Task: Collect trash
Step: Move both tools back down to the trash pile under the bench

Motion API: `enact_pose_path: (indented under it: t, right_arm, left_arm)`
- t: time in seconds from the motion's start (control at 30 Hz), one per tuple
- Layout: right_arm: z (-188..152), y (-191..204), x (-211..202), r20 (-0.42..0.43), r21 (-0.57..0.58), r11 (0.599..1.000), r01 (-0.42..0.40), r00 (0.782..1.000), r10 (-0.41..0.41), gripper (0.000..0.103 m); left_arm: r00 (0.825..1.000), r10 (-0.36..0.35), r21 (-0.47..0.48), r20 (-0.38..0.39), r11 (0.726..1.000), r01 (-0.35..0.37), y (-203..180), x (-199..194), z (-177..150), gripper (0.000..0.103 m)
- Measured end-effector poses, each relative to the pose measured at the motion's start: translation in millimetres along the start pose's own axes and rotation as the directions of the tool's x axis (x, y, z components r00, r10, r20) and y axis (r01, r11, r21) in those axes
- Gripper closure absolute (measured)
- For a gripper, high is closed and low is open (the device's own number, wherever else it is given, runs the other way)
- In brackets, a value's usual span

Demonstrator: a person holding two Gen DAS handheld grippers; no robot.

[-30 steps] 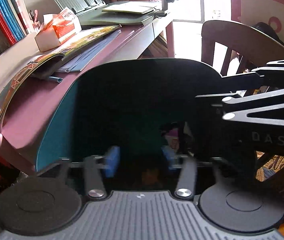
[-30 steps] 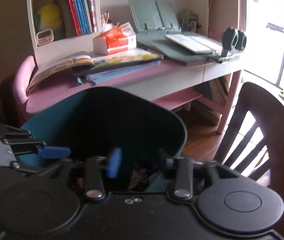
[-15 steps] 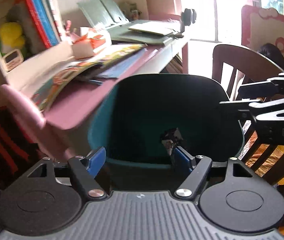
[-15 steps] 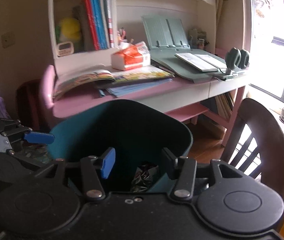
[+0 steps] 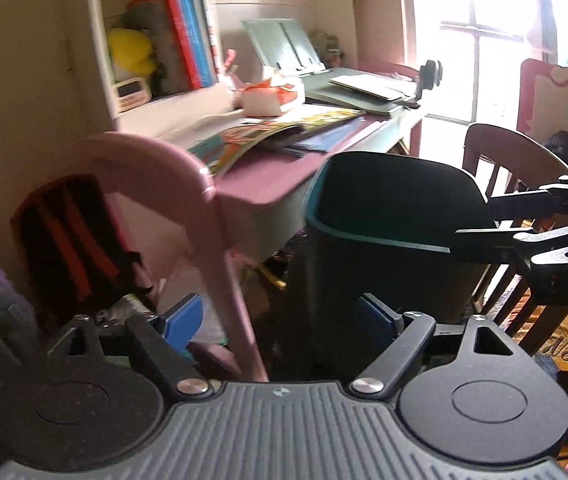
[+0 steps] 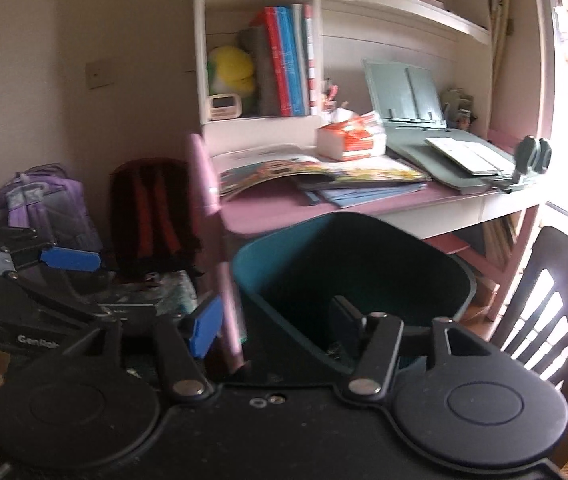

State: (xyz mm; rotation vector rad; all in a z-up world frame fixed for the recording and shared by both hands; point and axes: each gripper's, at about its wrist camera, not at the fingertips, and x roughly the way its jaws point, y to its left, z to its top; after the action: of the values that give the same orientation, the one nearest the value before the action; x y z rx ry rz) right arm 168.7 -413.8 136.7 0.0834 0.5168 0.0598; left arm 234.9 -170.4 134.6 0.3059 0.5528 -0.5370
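While both sets of jaws gape wide and empty, left gripper (image 5: 280,320) and right gripper (image 6: 274,326) hover by teal bin (image 6: 347,276) beside bench (image 6: 284,210)

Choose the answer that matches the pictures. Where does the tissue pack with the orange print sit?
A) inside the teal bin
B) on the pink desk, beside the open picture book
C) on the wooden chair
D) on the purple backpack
B: the tissue pack rests on the pink desk, just behind the open picture book.
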Motion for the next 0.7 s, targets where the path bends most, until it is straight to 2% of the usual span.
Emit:
enact_pose_path:
  t: [0.07, 0.37, 0.53, 0.7]
  right_arm:
    - [-2, 14, 0, 0.000, -0.012, 1.000, -0.029, 1.000, 0.029, 0.043]
    - [-24, 86, 13, -0.037, -0.085, 0.978, -0.192, 0.981, 0.189, 0.040]
    - [-42, 130, 30, -0.071, -0.105, 0.948, -0.301, 0.953, 0.294, 0.038]
    - [-63, 174, 47, -0.093, -0.148, 0.909, -0.390, 0.920, 0.380, 0.036]
  left_arm:
    - [1.000, 0.017, -0.018, 0.010, 1.000, -0.017, 12, -12, -13, 0.005]
    - [0.994, 0.105, -0.133, -0.013, 0.985, -0.106, 74, -54, -75, 0.003]
    - [0.983, 0.179, -0.209, -0.033, 0.961, -0.182, 112, -70, -111, 0.002]
    - [0.973, 0.218, -0.272, -0.079, 0.934, -0.231, 150, -74, -154, 0.001]
